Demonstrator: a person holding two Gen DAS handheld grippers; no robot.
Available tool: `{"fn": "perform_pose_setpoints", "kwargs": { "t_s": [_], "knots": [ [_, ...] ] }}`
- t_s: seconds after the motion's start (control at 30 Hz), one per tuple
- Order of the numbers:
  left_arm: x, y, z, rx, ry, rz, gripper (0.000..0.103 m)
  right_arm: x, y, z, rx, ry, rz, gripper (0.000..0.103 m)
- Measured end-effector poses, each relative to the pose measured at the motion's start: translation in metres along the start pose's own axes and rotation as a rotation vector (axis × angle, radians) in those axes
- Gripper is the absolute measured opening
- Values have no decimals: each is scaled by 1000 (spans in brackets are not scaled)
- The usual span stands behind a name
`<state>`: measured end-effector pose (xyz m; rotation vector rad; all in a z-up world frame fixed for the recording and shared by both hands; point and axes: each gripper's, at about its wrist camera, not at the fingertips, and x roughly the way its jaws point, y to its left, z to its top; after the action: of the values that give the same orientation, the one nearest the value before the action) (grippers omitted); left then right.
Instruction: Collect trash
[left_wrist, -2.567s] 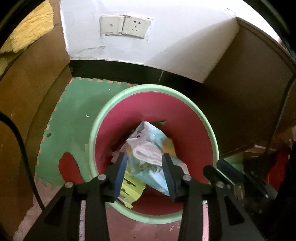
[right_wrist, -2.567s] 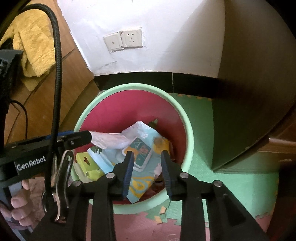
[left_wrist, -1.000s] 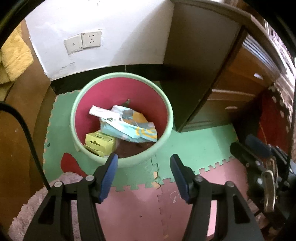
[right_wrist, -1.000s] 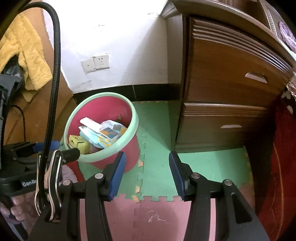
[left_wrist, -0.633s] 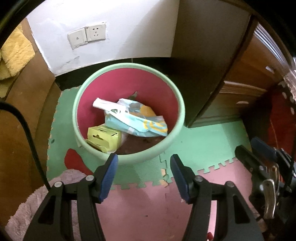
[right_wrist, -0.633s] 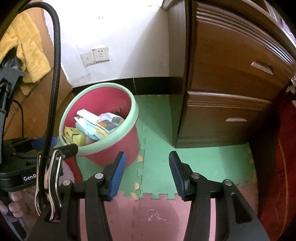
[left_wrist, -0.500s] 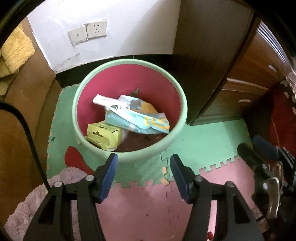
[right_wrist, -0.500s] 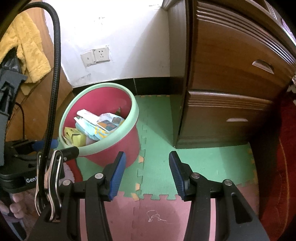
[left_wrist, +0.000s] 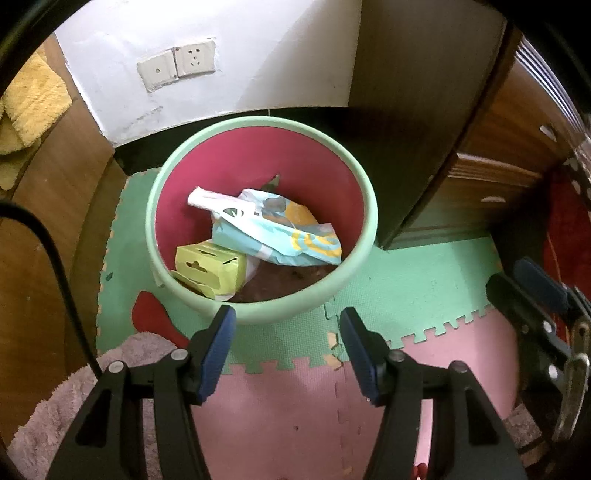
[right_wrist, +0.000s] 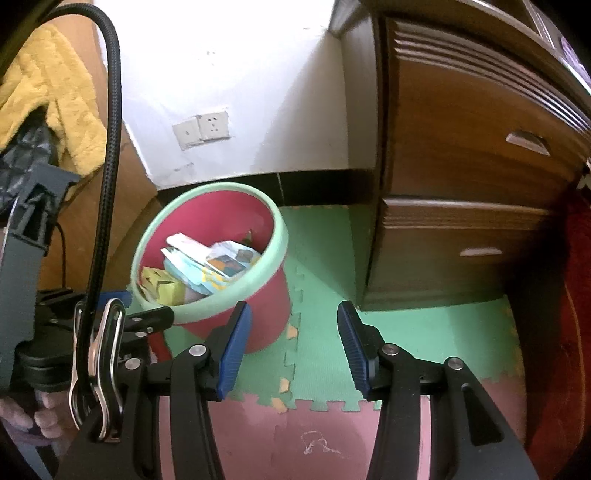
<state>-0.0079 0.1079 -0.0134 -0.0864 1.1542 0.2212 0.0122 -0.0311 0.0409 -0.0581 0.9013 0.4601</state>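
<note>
Lying inside the bin (left_wrist: 364, 206), the trash is a blue and white printed plastic bag (left_wrist: 280, 236) with yellow markings, resting across the middle, and a yellow-green cardboard box (left_wrist: 208, 267) just beside it against the near wall. The bin is red with a pale green rim and stands on the floor on green foam mat tiles (left_wrist: 417, 284), close to a white wall that carries a wall socket (left_wrist: 177, 64). Pink foam tiles (left_wrist: 295, 413) join the green ones nearer the cameras, and a fluffy grey rug (left_wrist: 140, 347) lies at the left. A brown wooden drawer cabinet (right_wrist: 461, 184) stands to the right of the bin, apart from it. A yellow towel (right_wrist: 55, 92) hangs at the far left.

The left tool (left_wrist: 284, 325) hangs above the mat just in front of the bin, its jaws parted and nothing between them. The right tool (right_wrist: 291, 321) is likewise parted and empty, over the green tiles between bin and cabinet. A person's hand (right_wrist: 22, 413) grips the left tool's handle.
</note>
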Motion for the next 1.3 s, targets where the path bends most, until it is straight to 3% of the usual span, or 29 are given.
{"fn": "perform_pose_setpoints", "kwargs": {
  "t_s": [0.33,1.3],
  "knots": [
    [0,7,0,-27,4,8,61,4,11,-2,-53,3,6,49],
    [2,9,0,-36,5,21,61,6,9,-3,-54,11,4,49]
  ]
}}
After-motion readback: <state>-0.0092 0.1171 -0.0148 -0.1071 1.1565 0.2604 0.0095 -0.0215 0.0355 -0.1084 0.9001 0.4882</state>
